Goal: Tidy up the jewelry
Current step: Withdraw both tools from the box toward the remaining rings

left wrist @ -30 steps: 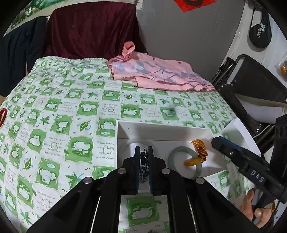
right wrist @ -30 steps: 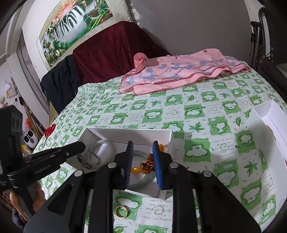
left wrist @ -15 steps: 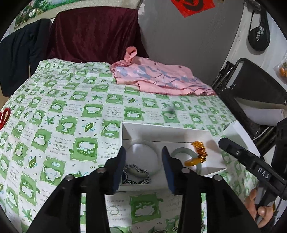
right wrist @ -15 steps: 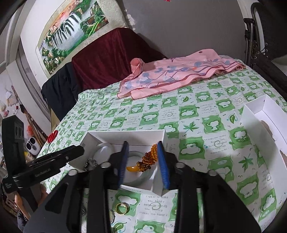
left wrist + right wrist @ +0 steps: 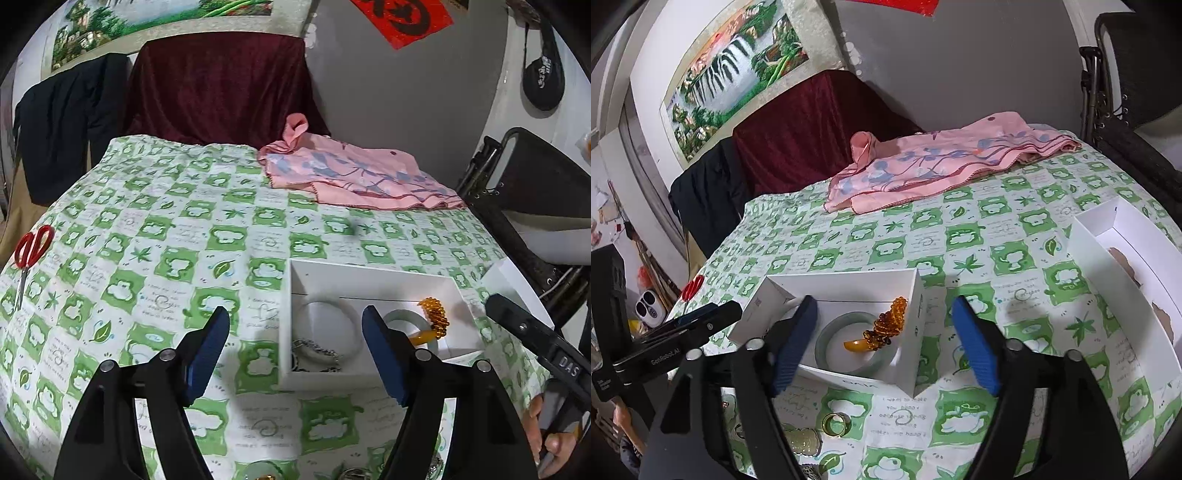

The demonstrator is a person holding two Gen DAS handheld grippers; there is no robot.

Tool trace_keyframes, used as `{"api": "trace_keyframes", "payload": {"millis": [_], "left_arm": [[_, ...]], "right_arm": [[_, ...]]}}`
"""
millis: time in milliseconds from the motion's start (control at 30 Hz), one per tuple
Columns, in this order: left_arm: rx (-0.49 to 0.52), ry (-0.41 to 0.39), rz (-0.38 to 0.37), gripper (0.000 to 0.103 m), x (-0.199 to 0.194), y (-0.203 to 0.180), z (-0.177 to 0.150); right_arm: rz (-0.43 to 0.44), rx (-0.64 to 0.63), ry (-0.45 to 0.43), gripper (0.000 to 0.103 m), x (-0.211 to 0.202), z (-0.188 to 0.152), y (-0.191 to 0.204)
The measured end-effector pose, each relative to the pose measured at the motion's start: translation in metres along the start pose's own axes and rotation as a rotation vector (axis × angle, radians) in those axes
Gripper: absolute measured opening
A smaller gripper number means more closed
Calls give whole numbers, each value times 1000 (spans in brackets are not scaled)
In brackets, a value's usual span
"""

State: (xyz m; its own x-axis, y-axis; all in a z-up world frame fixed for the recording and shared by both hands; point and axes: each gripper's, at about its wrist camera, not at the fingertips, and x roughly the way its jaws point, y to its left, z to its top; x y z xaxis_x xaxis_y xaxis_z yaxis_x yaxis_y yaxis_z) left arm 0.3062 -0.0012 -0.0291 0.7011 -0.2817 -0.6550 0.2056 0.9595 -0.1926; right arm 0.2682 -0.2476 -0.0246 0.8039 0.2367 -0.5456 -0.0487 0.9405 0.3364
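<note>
Since the earlier frames: both grippers released, raised and drawn back from the white box [image 5: 846, 291]; chain bracelet [image 5: 314, 349] and amber bead bracelet [image 5: 888, 325] left lying inside. Left gripper [image 5: 295, 354]: jaws wide apart, empty, hovering over the box's near left corner. Right gripper [image 5: 882, 341]: jaws wide apart, empty, above the box's near edge. Box contents: white bangle [image 5: 327, 332], pale green bangle [image 5: 846, 341], both bracelets. Loose on the green-patterned cloth [image 5: 979, 236], just in front of the box: gold ring [image 5: 836, 424], pale carved pendant [image 5: 803, 439]. Second white box [image 5: 1123, 273] well apart to the right. Likely next step: picking up a loose piece. Advised: jaws kept apart until straddling the ring, low approach, closing across the band, avoiding a pinch of cloth.
</note>
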Motion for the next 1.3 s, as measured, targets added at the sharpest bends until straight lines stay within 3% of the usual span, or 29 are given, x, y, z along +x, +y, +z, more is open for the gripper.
{"api": "trace_keyframes", "payload": {"millis": [500,867,1167,1300], "left_arm": [[-13,7,90,90,-14,17,-24],[-37,37,138,90,-21,30,-43],[-63,24,177,90,-38,43,-55],[-81,24,175,90,-45,49,-61]], "right_arm": [[34,56,25,81,-18,-24,-4],[48,47,67,81,-28,-51,5],[50,-37,91,81,-36,-70,22],[57,-98,107,74,-39,-79,34]]}}
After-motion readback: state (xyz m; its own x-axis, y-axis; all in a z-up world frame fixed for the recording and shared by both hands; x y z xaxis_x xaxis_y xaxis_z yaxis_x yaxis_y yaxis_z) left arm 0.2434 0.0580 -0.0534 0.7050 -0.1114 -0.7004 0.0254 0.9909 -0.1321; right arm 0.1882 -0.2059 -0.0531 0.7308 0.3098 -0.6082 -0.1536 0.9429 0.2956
